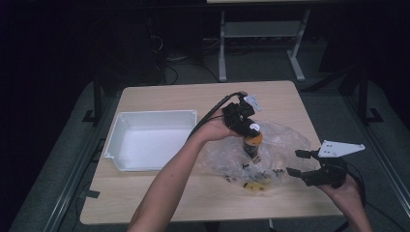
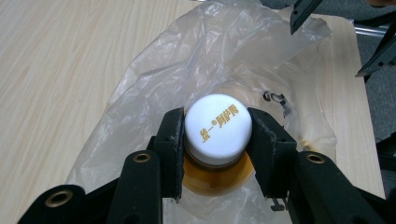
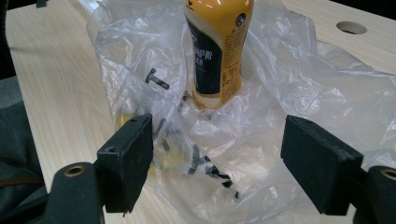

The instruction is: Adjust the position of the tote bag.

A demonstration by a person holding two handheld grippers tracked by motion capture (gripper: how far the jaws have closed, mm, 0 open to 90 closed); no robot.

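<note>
Bottle (image 1: 252,143) stands upright in the plastic bag (image 1: 285,140) on the bench (image 1: 159,198), long axis vertical, cap (image 2: 218,129) up. Left tongs (image 2: 215,140) pinch the cap. Right tongs (image 3: 217,161) spread wide beside the bag.

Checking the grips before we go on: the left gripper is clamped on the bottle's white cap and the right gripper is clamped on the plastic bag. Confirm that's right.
Not quite. The left gripper does clamp the bottle's white cap, but the right gripper is open; in the right gripper view its jaws stand apart over the plastic bag, gripping nothing.
</note>
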